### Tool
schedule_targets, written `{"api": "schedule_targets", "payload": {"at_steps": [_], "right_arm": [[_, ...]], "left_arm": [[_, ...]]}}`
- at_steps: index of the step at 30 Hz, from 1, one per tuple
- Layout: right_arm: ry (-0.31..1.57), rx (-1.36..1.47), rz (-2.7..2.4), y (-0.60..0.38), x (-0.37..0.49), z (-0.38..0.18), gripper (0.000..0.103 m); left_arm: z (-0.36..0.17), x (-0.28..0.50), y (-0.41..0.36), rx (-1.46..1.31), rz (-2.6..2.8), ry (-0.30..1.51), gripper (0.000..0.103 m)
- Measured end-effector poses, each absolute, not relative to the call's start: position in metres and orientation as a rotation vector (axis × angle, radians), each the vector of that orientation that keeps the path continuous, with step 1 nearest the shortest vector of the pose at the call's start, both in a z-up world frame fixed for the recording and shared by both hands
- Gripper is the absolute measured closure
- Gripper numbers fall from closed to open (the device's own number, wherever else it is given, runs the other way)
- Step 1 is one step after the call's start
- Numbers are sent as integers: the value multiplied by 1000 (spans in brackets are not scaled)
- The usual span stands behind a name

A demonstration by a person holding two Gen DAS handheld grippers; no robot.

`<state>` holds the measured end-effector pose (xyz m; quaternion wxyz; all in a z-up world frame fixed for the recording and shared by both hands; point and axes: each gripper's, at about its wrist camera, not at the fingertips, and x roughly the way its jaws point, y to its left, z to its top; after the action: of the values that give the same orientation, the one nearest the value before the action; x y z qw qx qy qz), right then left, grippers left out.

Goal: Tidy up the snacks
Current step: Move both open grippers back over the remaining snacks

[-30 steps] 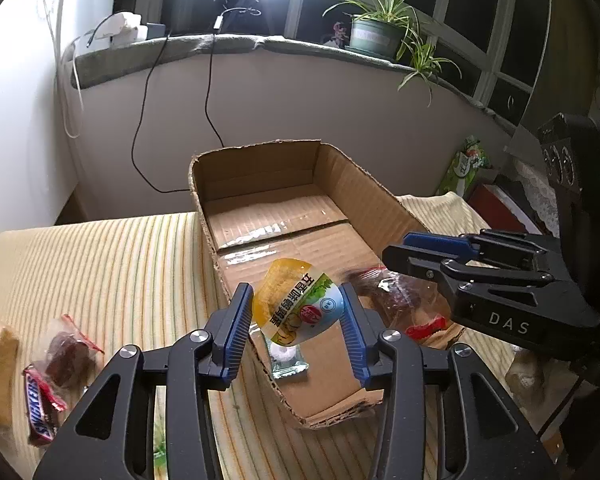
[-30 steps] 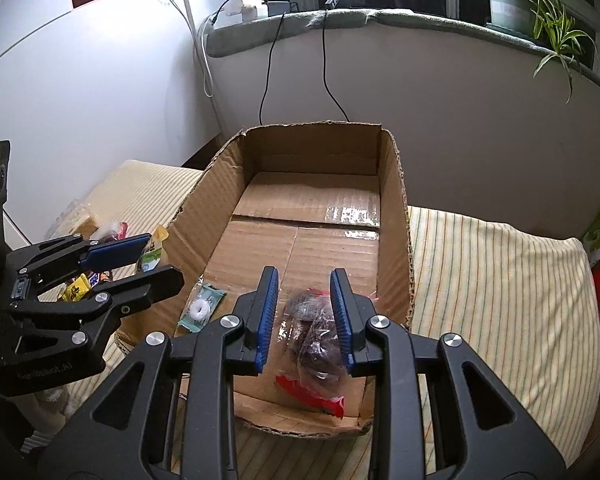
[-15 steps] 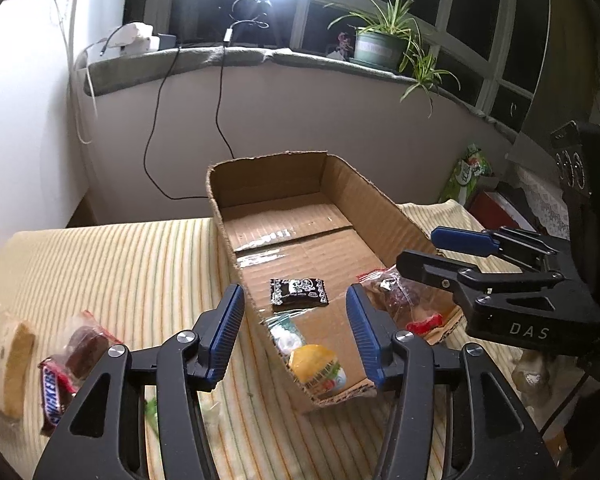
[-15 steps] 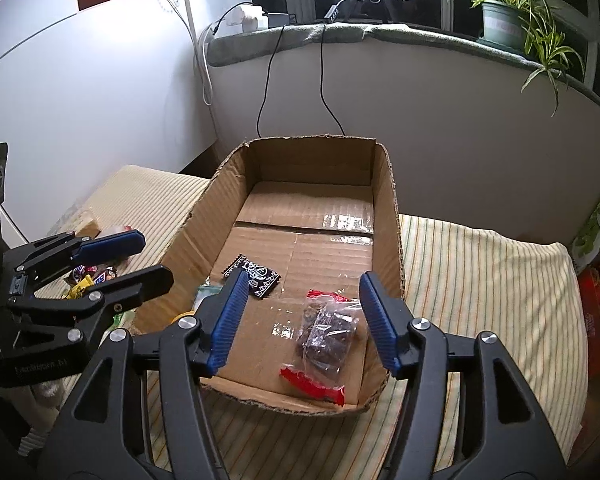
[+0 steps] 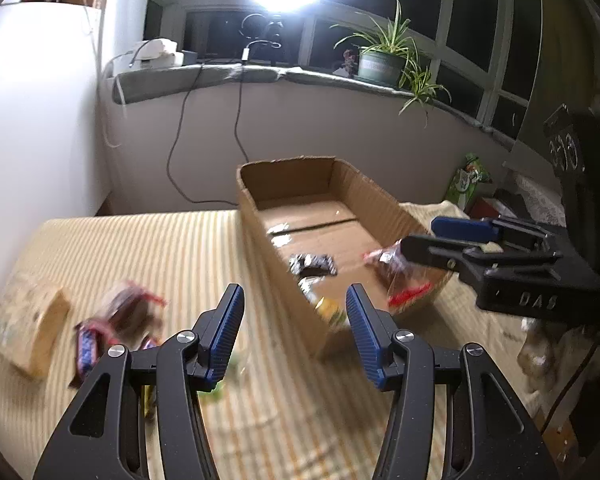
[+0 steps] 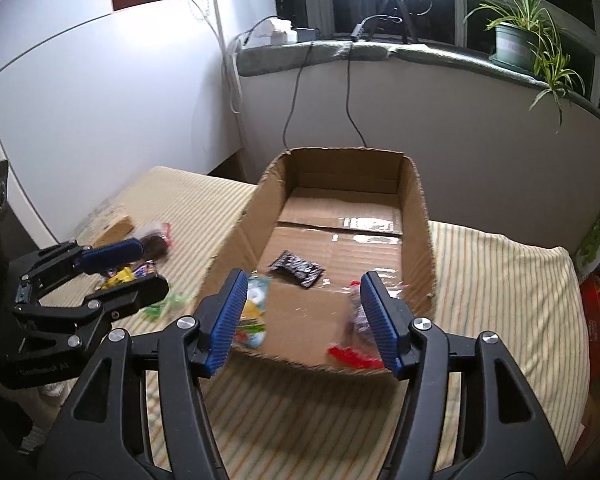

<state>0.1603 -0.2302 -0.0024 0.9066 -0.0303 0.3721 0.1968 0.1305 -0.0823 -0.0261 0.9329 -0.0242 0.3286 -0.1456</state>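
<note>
Hovering before the cardboard box (image 6: 414, 216), left gripper (image 5: 294, 334) and right gripper (image 6: 304, 320) both gape, empty. Several snacks lie inside; loose snacks (image 5: 116, 320) remain left of it. Next: reach, pinch one.

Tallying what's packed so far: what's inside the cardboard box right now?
Inside the cardboard box: a black wrapped snack, a yellow-green packet, a clear bag with red seal. The right gripper's fingers partly cover both near items.
</note>
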Motion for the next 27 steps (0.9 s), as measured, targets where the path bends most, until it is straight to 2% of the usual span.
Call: {"api": "schedule_targets", "payload": {"at_steps": [11,19,27], "right_arm": [[772,-77,504,-196,124,-6,41],[799,-89,599,-162,106,-15,41],[849,-115,686,-119,96,-33,41]], "left_arm": [[-32,88,-16,-133,-169,691,51],[-49,64,26,-209,-99,726,57],[-67,55,56,-290,-68,762,57]]}}
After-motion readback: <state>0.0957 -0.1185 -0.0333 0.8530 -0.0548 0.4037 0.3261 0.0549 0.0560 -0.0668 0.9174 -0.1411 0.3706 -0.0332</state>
